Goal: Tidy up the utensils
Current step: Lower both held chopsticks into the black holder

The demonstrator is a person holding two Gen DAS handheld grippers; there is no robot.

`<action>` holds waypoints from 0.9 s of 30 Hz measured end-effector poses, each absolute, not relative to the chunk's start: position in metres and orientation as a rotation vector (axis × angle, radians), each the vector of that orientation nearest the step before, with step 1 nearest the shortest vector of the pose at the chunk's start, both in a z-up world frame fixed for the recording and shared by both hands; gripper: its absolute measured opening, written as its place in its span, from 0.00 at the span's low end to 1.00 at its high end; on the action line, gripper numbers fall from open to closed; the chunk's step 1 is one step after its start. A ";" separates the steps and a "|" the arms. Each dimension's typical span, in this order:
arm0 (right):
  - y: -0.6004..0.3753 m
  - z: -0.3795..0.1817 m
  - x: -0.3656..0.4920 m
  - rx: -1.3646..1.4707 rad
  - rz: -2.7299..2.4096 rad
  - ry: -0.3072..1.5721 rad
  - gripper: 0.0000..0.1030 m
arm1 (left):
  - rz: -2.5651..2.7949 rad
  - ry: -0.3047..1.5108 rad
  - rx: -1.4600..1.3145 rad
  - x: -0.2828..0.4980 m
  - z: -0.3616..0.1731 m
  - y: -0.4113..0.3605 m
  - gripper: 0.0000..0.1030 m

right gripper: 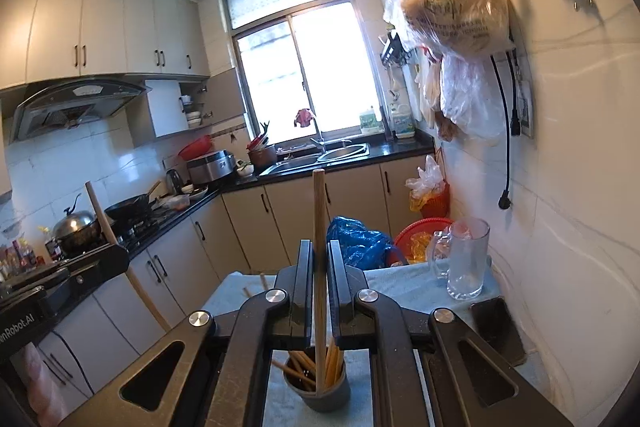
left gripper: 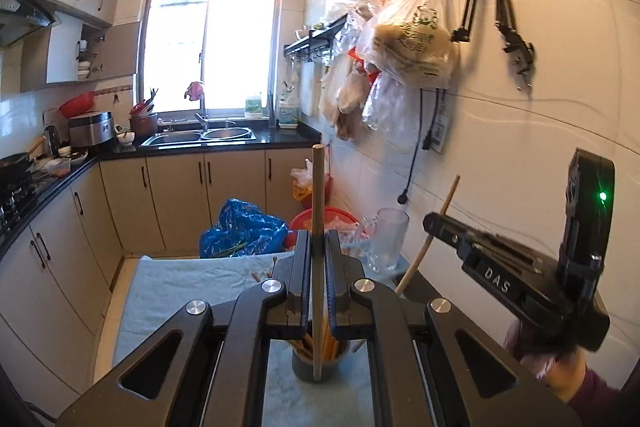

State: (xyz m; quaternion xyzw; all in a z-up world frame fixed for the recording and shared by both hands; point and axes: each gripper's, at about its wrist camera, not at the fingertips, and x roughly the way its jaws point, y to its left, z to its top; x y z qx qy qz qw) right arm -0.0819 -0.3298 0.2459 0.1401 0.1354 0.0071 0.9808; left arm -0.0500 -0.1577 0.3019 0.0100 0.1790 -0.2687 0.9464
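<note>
My left gripper [left gripper: 318,239] is shut on an upright wooden chopstick [left gripper: 318,187], whose lower end hangs in front of a grey cup [left gripper: 320,367] holding several chopsticks. My right gripper [right gripper: 320,251] is shut on a second upright chopstick [right gripper: 319,219] over the same cup [right gripper: 324,395]. In the left wrist view the right gripper [left gripper: 434,223] is at the right with its tilted chopstick [left gripper: 414,259]. The right wrist view has the left gripper [right gripper: 120,255] at the left edge, its chopstick [right gripper: 107,219] slanted. Loose chopsticks [right gripper: 256,287] lie on the pale blue towel [right gripper: 400,279].
A glass mug [right gripper: 466,259] stands on the towel at the far right by the tiled wall, a dark phone [right gripper: 496,327] nearer. Beyond the table are a blue bag [left gripper: 244,227] and a red basket [left gripper: 324,217] on the floor. Kitchen counters run along the left and back.
</note>
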 end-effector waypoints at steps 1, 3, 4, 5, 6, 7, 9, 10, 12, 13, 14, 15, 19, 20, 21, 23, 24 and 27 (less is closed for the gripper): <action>-0.332 0.243 -0.077 0.294 0.009 0.273 0.07 | -0.549 0.371 0.004 -0.042 0.298 -0.160 0.06; -0.336 0.236 -0.067 0.314 -0.001 0.278 0.07 | -0.554 0.387 -0.026 -0.029 0.292 -0.162 0.06; -0.338 0.233 -0.064 0.319 -0.004 0.280 0.07 | -0.557 0.394 -0.037 -0.022 0.289 -0.163 0.06; -0.340 0.230 -0.060 0.323 -0.005 0.284 0.07 | -0.556 0.400 -0.046 -0.016 0.286 -0.165 0.06; -0.341 0.227 -0.057 0.325 -0.006 0.288 0.07 | -0.555 0.404 -0.051 -0.009 0.282 -0.166 0.06; -0.341 0.223 -0.053 0.323 -0.008 0.295 0.07 | -0.557 0.408 -0.055 -0.005 0.279 -0.168 0.06; -0.342 0.216 -0.049 0.320 -0.009 0.303 0.07 | -0.557 0.418 -0.055 0.004 0.271 -0.172 0.06; -0.343 0.213 -0.045 0.319 -0.008 0.311 0.07 | -0.557 0.422 -0.053 0.008 0.266 -0.175 0.06; -0.344 0.206 -0.041 0.320 -0.007 0.324 0.07 | -0.561 0.431 -0.047 0.013 0.258 -0.177 0.06; -0.344 0.201 -0.038 0.322 -0.006 0.335 0.07 | -0.561 0.437 -0.042 0.015 0.254 -0.179 0.06; -0.344 0.198 -0.036 0.323 -0.004 0.343 0.07 | -0.556 0.443 -0.035 0.017 0.249 -0.180 0.06; -0.344 0.194 -0.034 0.323 0.001 0.355 0.07 | -0.554 0.447 -0.031 0.019 0.245 -0.181 0.06; -0.339 0.180 -0.027 0.309 0.017 0.394 0.07 | -0.543 0.467 -0.017 0.019 0.231 -0.182 0.06; -0.337 0.176 -0.026 0.306 0.020 0.404 0.07 | -0.540 0.471 -0.017 0.019 0.228 -0.181 0.06; -0.336 0.172 -0.024 0.306 0.021 0.413 0.07 | -0.541 0.476 -0.020 0.019 0.226 -0.180 0.06; -0.334 0.164 -0.023 0.310 0.024 0.428 0.07 | -0.545 0.484 -0.023 0.016 0.221 -0.177 0.06; -0.333 0.161 -0.023 0.313 0.024 0.435 0.07 | -0.546 0.486 -0.020 0.013 0.219 -0.176 0.06; -0.334 0.152 -0.021 0.319 0.026 0.453 0.07 | -0.543 0.478 0.001 0.003 0.212 -0.174 0.06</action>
